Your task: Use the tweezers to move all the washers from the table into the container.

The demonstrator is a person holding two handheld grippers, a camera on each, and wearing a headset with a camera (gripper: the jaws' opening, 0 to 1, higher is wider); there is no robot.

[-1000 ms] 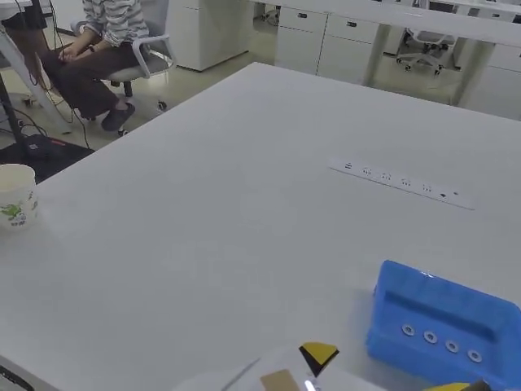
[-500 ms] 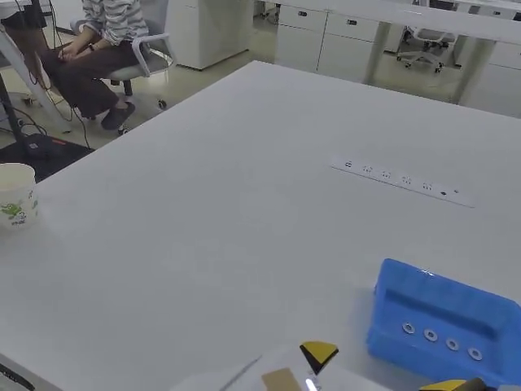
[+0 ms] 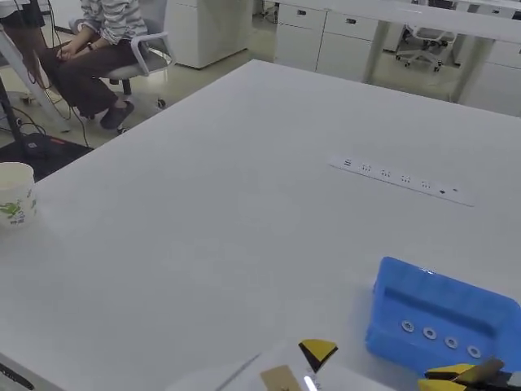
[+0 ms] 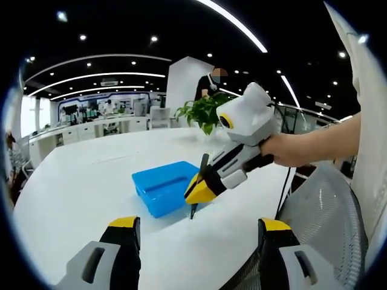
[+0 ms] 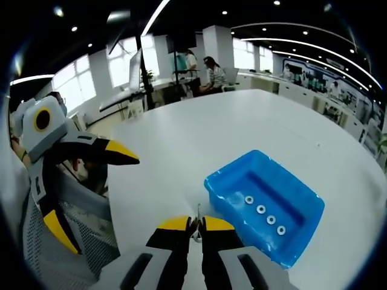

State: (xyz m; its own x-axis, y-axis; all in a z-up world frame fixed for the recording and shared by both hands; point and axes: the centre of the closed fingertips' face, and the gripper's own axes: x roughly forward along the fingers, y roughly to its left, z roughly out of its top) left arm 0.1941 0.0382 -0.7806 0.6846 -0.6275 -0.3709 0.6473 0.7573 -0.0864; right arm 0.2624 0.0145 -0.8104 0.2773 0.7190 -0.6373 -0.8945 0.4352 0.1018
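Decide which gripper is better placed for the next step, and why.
Right gripper: shut on the tweezers beside the blue container of washers; the left gripper is open and empty.

Left gripper (image 4: 198,225) agape — right gripper (image 5: 196,222) tight

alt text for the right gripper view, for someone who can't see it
The right tongs are shut on thin metal tweezers, their tip near a blue rectangular plastic container holding four small metal washers in a row on a white table. The left tongs hang open at the left.
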